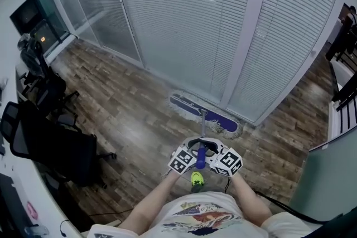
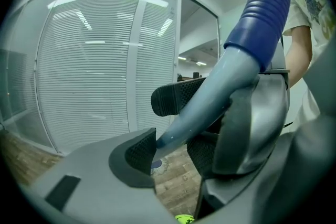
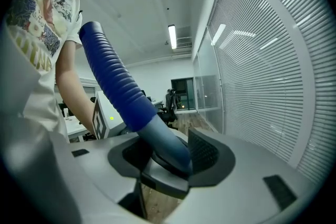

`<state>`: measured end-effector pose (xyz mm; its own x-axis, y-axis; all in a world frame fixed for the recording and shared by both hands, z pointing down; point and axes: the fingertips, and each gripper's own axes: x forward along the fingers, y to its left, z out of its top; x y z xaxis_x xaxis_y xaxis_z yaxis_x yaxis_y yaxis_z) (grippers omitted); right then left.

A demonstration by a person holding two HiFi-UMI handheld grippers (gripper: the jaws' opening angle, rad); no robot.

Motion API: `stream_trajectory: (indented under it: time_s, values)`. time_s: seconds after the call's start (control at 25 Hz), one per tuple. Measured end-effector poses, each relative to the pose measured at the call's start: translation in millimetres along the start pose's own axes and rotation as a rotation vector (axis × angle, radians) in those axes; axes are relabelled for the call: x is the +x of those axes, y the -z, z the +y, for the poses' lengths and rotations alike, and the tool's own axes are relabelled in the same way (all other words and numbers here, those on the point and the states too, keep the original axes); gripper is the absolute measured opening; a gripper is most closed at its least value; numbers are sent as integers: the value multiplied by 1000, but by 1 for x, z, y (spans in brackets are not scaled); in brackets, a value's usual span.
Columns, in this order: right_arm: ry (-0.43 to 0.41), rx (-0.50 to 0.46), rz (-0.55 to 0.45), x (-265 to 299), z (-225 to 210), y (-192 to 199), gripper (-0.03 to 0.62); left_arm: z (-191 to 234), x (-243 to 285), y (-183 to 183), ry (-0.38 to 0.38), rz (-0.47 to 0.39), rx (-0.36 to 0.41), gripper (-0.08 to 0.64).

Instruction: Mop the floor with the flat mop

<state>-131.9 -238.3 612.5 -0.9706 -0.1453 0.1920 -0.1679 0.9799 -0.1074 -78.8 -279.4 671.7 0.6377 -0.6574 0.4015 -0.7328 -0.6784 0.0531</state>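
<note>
The flat mop's blue head (image 1: 203, 114) with its white fringe lies on the wood floor against the foot of the glass wall. Its shaft (image 1: 202, 126) runs back to a blue ribbed grip (image 1: 201, 158) in front of the person. My left gripper (image 1: 183, 160) and right gripper (image 1: 227, 161) meet on that grip from either side. In the left gripper view the grey-blue shaft (image 2: 210, 97) runs between my left gripper's (image 2: 170, 147) pads, below the blue grip (image 2: 265, 2). In the right gripper view my right gripper (image 3: 168, 153) is shut on the shaft (image 3: 167, 144) just below the blue grip (image 3: 115, 81).
A glass partition with closed blinds (image 1: 223, 25) stands right behind the mop head. Black office chairs (image 1: 50, 136) and a desk edge line the left side. More dark chairs (image 1: 346, 47) stand at the far right. A yellow-green object (image 1: 197, 178) sits at the person's feet.
</note>
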Motion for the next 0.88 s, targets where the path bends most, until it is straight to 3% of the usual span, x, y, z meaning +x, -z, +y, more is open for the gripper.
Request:
stream_trajectory:
  time_s: [0.32,0.88]
  values:
    - [-4,-6,25,-8,92,18,184,-59,-62,36,-9,-11,-12,160]
    - [4,-4,58,-70,255,55,186,-205,-150,89,-15,-10,-6,161]
